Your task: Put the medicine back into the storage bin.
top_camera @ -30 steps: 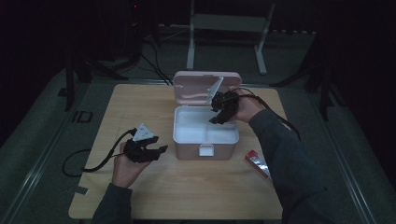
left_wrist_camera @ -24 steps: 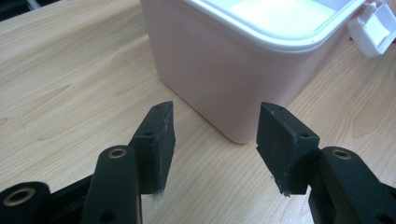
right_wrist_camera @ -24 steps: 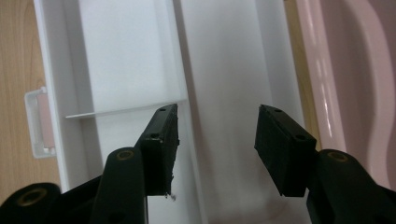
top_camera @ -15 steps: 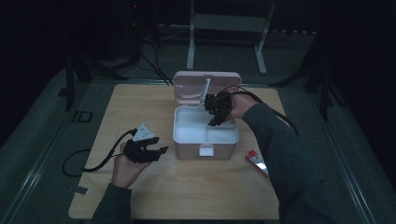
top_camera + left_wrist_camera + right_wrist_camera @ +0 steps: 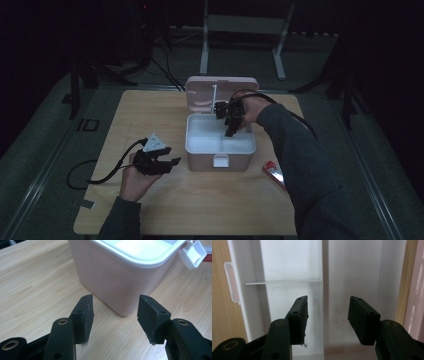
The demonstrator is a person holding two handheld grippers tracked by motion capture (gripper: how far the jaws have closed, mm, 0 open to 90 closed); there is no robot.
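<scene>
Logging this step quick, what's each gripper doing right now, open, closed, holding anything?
Left gripper: open, holding nothing, beside the pink box.
Right gripper: open, holding nothing, over the box's white tray.

Right gripper [image 5: 327, 315]: jaws parted, nothing between them, above white box interior [image 5: 352, 272]. Dividers [image 5: 322, 277] separate compartments. White latch [image 5: 230, 282] at left; wooden table [image 5: 219, 302] beyond.

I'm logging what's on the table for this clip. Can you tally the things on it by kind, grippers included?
Pink storage box, lid open: 1
Red flat item by the box's right front corner: 1
Handheld grippers, left gripper and right gripper: 2
Total: 4
</scene>
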